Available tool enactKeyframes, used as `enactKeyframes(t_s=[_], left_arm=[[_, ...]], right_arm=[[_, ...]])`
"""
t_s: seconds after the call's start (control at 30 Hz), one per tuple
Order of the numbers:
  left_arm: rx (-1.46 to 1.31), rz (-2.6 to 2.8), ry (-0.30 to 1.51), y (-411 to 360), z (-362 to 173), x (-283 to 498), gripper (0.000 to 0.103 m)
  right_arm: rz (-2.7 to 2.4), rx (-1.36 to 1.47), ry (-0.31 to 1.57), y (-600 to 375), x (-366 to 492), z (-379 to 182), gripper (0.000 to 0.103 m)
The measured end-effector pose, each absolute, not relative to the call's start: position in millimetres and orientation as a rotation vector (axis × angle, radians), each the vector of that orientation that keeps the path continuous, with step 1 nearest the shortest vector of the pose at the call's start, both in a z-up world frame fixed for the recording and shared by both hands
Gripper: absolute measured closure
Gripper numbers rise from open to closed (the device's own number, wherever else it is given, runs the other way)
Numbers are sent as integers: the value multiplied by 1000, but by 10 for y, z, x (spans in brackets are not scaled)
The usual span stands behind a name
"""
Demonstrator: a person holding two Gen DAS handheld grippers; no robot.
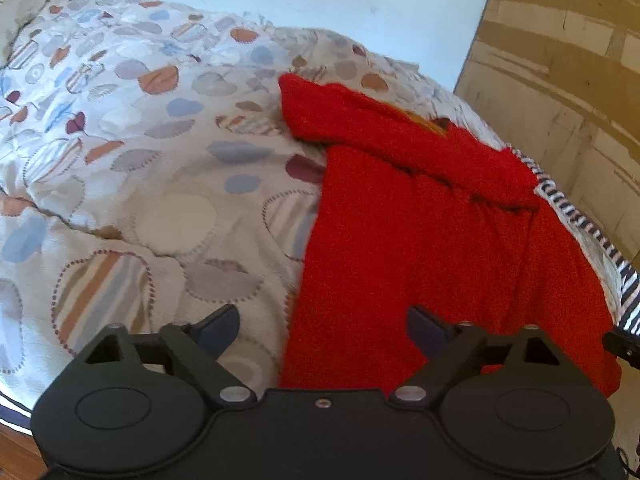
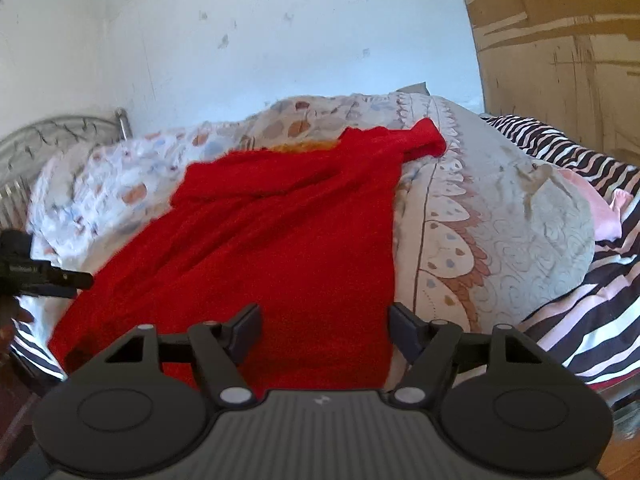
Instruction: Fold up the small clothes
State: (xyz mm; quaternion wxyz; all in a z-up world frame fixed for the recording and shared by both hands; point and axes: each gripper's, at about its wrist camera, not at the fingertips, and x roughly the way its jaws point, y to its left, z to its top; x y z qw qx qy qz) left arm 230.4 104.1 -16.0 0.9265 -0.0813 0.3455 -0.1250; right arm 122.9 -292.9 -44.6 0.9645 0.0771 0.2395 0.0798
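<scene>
Two hand-held grippers sit nearest to me, one in each wrist view, and both have their jaws spread with nothing pinched between them. The left hand-held gripper (image 1: 323,330) hangs over the near left edge of the red garment (image 1: 420,240), one finger over the quilt (image 1: 160,160), the other over the red cloth; I cannot tell whether the tips touch the fabric. The right hand-held gripper (image 2: 325,330) hangs over the garment's near right edge, its right finger near the border where red meets the quilt.

The red garment, a fuzzy knit, lies spread on the bed along the quilt, running from the near edge away from me. Its far part is bunched, with a sleeve laid across it in the left view, and a sleeve end (image 2: 430,138) points toward the far right in the right view. A patch of orange (image 2: 304,146) shows at its far edge; I cannot make out what it is.

Around it, the patterned quilt fills the left, and a striped black, white and pink bedcover (image 2: 580,288) lies on the right with a pink piece (image 2: 604,212) on it, blurred. Farther off stand a metal bed frame (image 2: 60,136) at the far left, a pale wall (image 2: 280,40), and a brown panel (image 2: 560,60) on the right. The other gripper's tip is cut off at each view's side edge.
</scene>
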Motion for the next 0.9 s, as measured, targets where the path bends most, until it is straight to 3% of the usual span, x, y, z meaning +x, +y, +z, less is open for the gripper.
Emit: enactKeyframes(t_s=[0.03, 0.1, 0.17, 0.23, 0.43, 0.6, 0.63, 0.9], left_arm=[[-161, -249, 720, 1016, -168, 2317, 21], [-147, -231, 738, 972, -171, 2336, 26], [-152, -239, 740, 952, -170, 2335, 33], [-157, -240, 766, 943, -173, 2355, 40], [-174, -238, 788, 928, -179, 2317, 42], [-182, -269, 824, 876, -207, 2304, 74], [-186, -278, 829, 874, -210, 2299, 89], [-302, -298, 660, 909, 296, 1915, 95]], right_arm=[[153, 131, 482, -2900, 1216, -439, 49], [129, 90, 467, -2909, 1162, -408, 89], [110, 92, 445, -2986, 1087, -373, 95], [22, 79, 389, -3086, 989, -305, 97], [11, 188, 422, -3320, 946, -356, 97], [32, 290, 452, -3381, 951, -484, 97], [37, 300, 454, -3436, 963, -490, 97], [120, 404, 352, -3665, 694, -73, 98]])
